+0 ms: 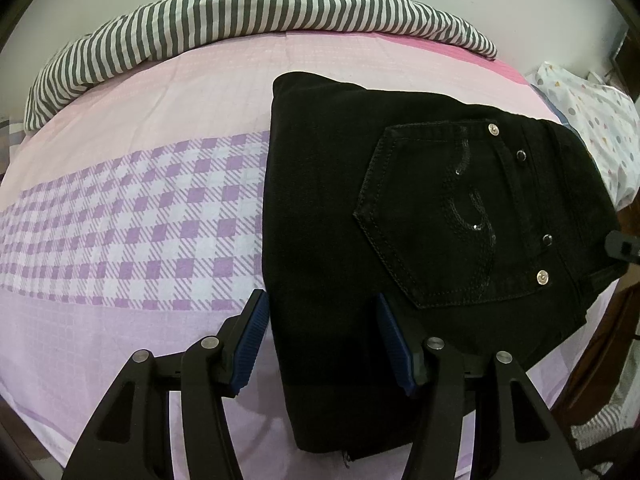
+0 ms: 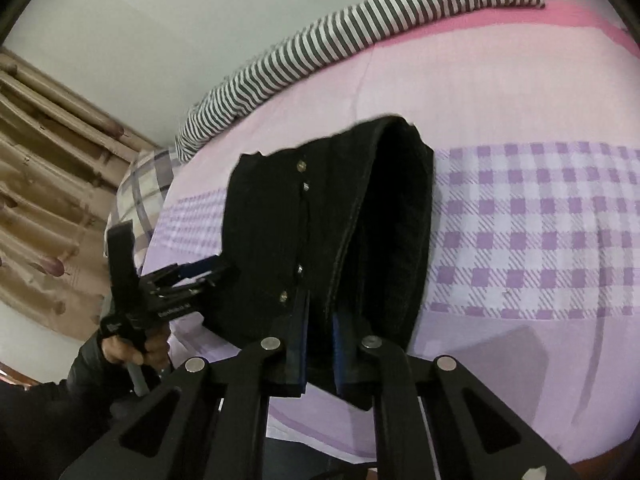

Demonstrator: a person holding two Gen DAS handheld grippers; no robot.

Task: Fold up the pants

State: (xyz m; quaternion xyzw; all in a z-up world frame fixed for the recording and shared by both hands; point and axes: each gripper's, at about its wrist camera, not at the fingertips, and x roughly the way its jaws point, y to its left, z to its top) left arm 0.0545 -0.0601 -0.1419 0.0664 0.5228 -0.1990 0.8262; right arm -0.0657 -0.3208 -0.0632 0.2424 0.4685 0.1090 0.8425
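Black pants [image 1: 420,240] lie folded on the pink and purple bed sheet [image 1: 140,208], back pocket with silver rivets facing up. My left gripper [image 1: 320,312] is open, its blue pads astride the pants' near left edge, holding nothing. In the right wrist view my right gripper [image 2: 320,316] is shut on the waistband end of the pants [image 2: 332,232], the cloth pinched between the blue pads. The left gripper [image 2: 192,272] shows there at the pants' left side, held by a hand.
A grey and white striped blanket [image 1: 240,16] lies along the far edge of the bed. A dotted white pillow [image 1: 596,128] sits at the right. Beige curtains [image 2: 44,184] hang at the left. The bed's near edge drops off at lower right.
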